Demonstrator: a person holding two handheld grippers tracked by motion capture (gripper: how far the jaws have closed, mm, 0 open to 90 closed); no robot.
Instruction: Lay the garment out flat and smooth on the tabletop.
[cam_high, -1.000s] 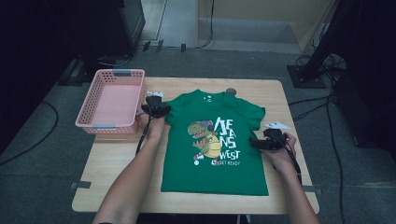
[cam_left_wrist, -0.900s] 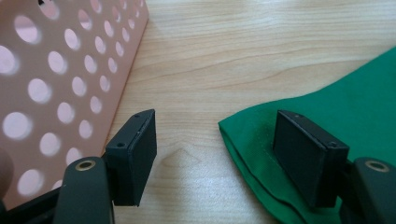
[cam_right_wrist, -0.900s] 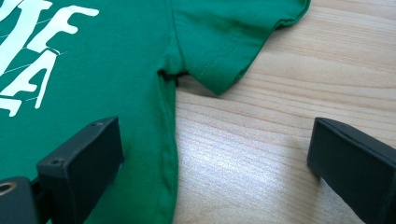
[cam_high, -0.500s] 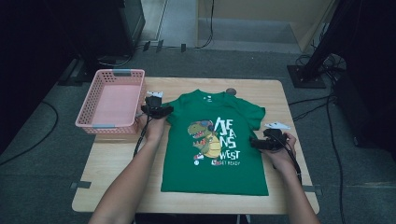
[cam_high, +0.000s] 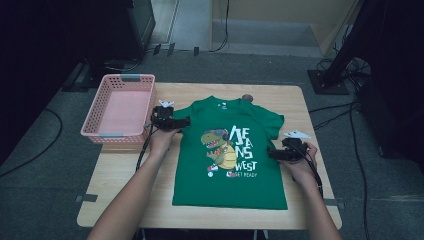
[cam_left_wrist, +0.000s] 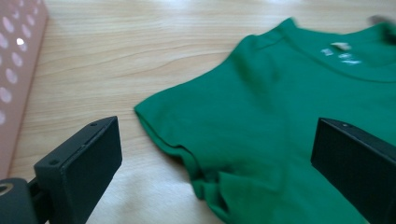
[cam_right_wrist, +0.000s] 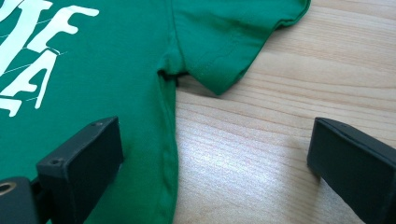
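High view: green shirt (cam_high: 232, 155) lies flat, print up, mid tabletop (cam_high: 120, 175), collar at 12 o'clock, hem at 6. Pink basket (cam_high: 120, 107) sits at 9 to 10 o'clock of the shirt, on the tabletop's left edge. Left gripper (cam_high: 184, 121) is at the shirt's left sleeve, about 10 o'clock of the print, jaws pointing toward 3. Right gripper (cam_high: 270, 152) is at the shirt's right side seam, about 3 o'clock of the print, jaws pointing toward 9.

Left gripper view: jaws wide apart and have just been opening; nothing pinched. Sleeve (cam_left_wrist: 196, 121) lies on the wood between the jaws, hem edge running from 10 o'clock to 6. Left jaw sits over bare wood, clear of the cloth; right jaw is over the shirt body at 4 o'clock. Collar at 1 o'clock. Basket wall (cam_left_wrist: 18, 70) at 9 to 10 o'clock.

Right gripper view: jaws wide apart, gripping nothing. Side seam (cam_right_wrist: 168, 154) runs 12 to 6 o'clock just right of the left jaw, which is over green cloth. Right jaw over bare wood at 4 o'clock. Right sleeve (cam_right_wrist: 229, 42) at 12 to 1 o'clock, beyond the jaws. White lettering at 10 o'clock.
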